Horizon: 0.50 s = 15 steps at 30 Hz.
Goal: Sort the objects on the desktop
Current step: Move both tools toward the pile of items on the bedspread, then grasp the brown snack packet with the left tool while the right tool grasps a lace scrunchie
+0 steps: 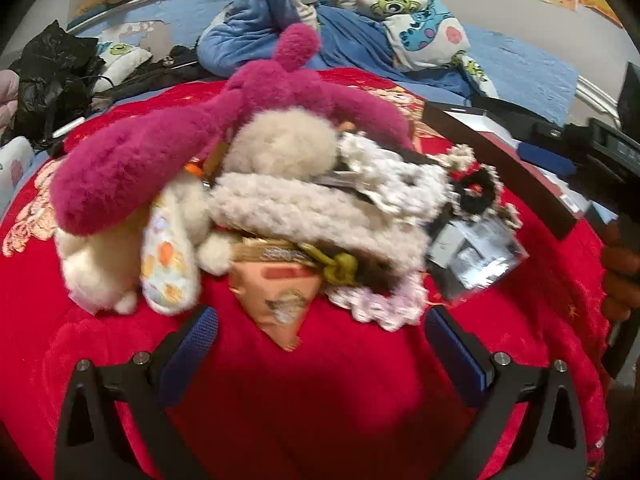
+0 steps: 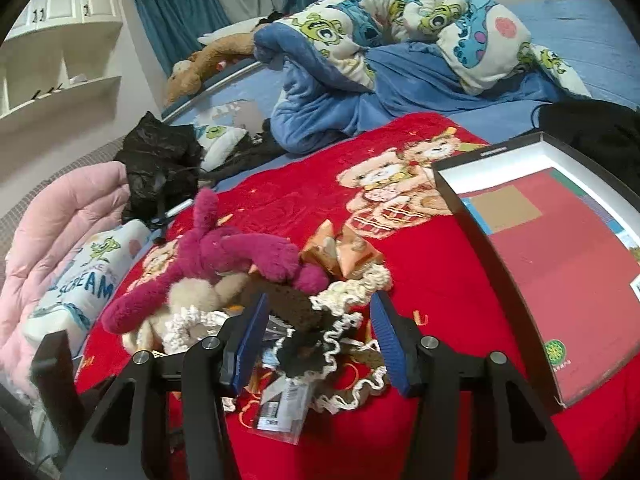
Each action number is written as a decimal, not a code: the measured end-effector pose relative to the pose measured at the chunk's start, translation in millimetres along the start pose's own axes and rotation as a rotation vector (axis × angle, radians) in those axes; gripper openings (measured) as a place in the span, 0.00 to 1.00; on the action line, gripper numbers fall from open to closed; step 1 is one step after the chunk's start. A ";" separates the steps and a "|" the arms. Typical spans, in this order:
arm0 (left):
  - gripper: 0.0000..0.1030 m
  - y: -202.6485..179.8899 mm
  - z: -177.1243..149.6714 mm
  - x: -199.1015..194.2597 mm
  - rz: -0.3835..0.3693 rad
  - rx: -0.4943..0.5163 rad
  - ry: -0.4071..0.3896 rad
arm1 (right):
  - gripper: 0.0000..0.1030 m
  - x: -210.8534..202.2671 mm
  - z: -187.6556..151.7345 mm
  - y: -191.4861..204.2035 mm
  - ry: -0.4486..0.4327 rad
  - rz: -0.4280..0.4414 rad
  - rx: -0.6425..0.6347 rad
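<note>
A pile of small objects lies on a red blanket [image 1: 320, 392]. On top is a magenta plush toy [image 1: 132, 168], also in the right wrist view [image 2: 224, 256]. Under it are a cream plush [image 1: 100, 268], lacy knit pieces [image 1: 384, 168], a black frilly scrunchie [image 2: 308, 354], an orange snack packet [image 1: 276, 296] and a clear packet [image 1: 476, 256]. My left gripper [image 1: 320, 344] is open just in front of the snack packet. My right gripper [image 2: 320, 332] is open over the knit pieces and scrunchie, touching nothing that I can see.
An open dark box [image 2: 520, 264] with a red inside lies right of the pile. A blue quilt [image 2: 360, 92], a black bag [image 2: 160, 160], a pink jacket [image 2: 52, 232] and a printed pillow [image 2: 84, 284] surround the blanket. White shelves [image 2: 60, 60] stand at far left.
</note>
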<state>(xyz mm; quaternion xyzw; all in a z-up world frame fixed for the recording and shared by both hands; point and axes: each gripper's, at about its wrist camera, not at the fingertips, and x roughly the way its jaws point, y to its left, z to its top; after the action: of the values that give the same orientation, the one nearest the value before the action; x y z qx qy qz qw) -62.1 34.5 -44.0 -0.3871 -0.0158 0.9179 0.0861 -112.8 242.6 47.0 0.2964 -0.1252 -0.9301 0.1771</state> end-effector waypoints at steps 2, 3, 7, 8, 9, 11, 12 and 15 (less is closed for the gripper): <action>1.00 7.5 1.9 2.1 0.001 -0.021 0.003 | 0.50 1.1 0.3 1.6 0.002 0.009 -0.006; 1.00 11.6 2.6 4.3 -0.012 -0.040 0.011 | 0.50 1.4 0.2 2.1 0.001 0.012 -0.008; 1.00 21.7 5.4 11.1 -0.019 -0.076 0.027 | 0.48 1.7 0.6 3.6 -0.006 0.026 -0.001; 1.00 23.4 6.8 12.0 -0.015 -0.076 0.027 | 0.44 2.4 0.6 4.2 -0.005 0.026 -0.002; 1.00 24.4 8.1 12.8 -0.009 -0.074 0.027 | 0.40 2.3 0.4 4.0 -0.002 0.025 -0.003; 1.00 26.3 9.9 14.2 -0.010 -0.079 0.025 | 0.35 4.4 -0.1 5.1 0.008 0.004 -0.012; 0.99 27.1 10.3 15.7 -0.022 -0.082 0.029 | 0.30 6.6 -1.0 5.7 0.018 -0.008 -0.020; 0.94 28.2 9.4 17.9 -0.045 -0.086 0.032 | 0.25 11.9 -3.7 4.9 0.042 -0.024 -0.022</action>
<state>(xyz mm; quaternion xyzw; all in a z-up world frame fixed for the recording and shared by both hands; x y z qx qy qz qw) -85.3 10.1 -52.8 -0.4047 -0.0627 0.9079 0.0899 -118.4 232.9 39.6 0.3155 -0.1075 -0.9270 0.1719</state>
